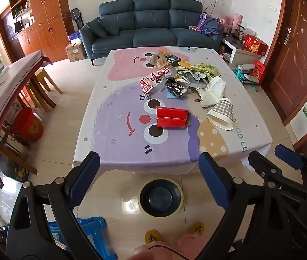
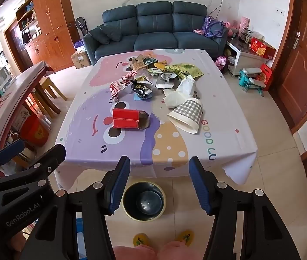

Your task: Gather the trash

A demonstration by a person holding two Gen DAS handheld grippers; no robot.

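Both tools hang side by side over the floor at the near edge of the worktop [image 1: 114, 130], and neither has hold of anything. The left tool [image 1: 149, 179] is spread wide, its two blue pads far apart; the right tool [image 2: 158, 183] stands parted too, a little less wide. Directly below them one dark round bin [image 2: 144, 201] with a pale rim sits on the tiles, with nothing visible inside it.

The trash all lies on the cartoon tablecloth. Nearest is one flattened red carton [image 2: 129, 119], lying alone. Just right of it one checked paper cup [image 2: 187, 113] lies tipped on its side, mouth toward the camera, touching one white plastic bag [image 2: 180, 94]. Behind them is a loose heap: one red-and-white printed wrapper [image 1: 152, 80], one crumpled black wrapper [image 1: 176, 86], yellow-green packets [image 2: 182, 69], and small cardboard boxes [image 1: 164, 61] at the far end; the heap's pieces overlap too much to count exactly
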